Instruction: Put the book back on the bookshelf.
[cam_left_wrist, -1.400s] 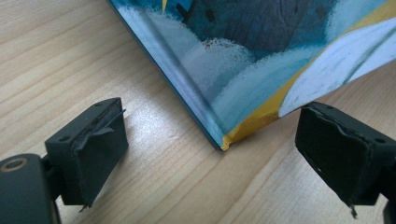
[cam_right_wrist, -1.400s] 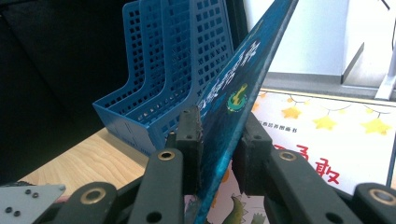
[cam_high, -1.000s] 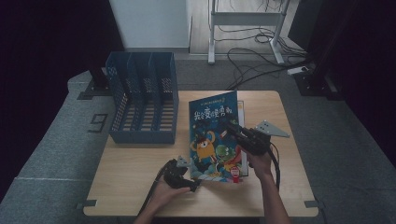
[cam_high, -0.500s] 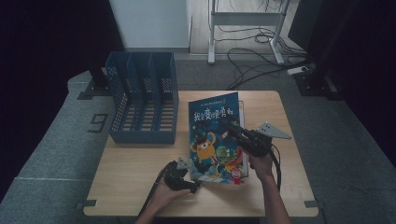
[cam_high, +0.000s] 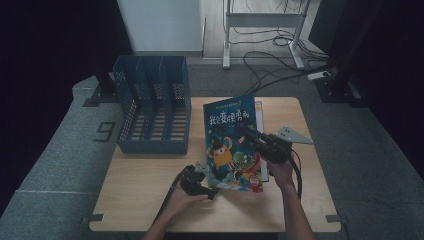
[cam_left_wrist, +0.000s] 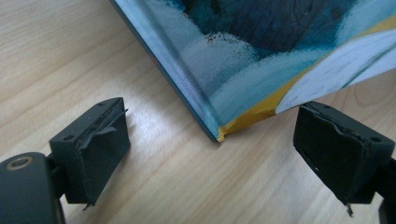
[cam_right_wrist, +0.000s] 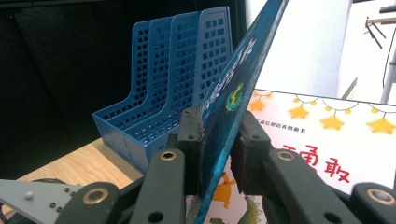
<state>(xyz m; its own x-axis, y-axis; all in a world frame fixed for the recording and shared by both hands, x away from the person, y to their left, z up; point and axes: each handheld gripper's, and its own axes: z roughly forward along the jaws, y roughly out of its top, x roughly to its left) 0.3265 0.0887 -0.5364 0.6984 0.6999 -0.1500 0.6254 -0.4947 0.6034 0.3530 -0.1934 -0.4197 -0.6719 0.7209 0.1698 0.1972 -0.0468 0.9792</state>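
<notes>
High view showed my right gripper (cam_high: 248, 131) clamped on the picture book (cam_high: 231, 142), tilting it up for the blue file rack (cam_high: 152, 111); my left gripper (cam_left_wrist: 212, 144) waited, jaws apart, by its near corner.

Right gripper (cam_right_wrist: 219, 140) clamped on book (cam_right_wrist: 233, 93)

Floor mat (cam_high: 60, 165) left of table: large numeral "9" (cam_high: 106, 132). Picture book (cam_high: 231, 145) cover: white Chinese title across top (cam_high: 228, 118), characters too small to read. Second book beneath (cam_right_wrist: 327, 140): large red Chinese characters (cam_right_wrist: 322, 165), last reads "敢"; small black line above, illegible.
</notes>
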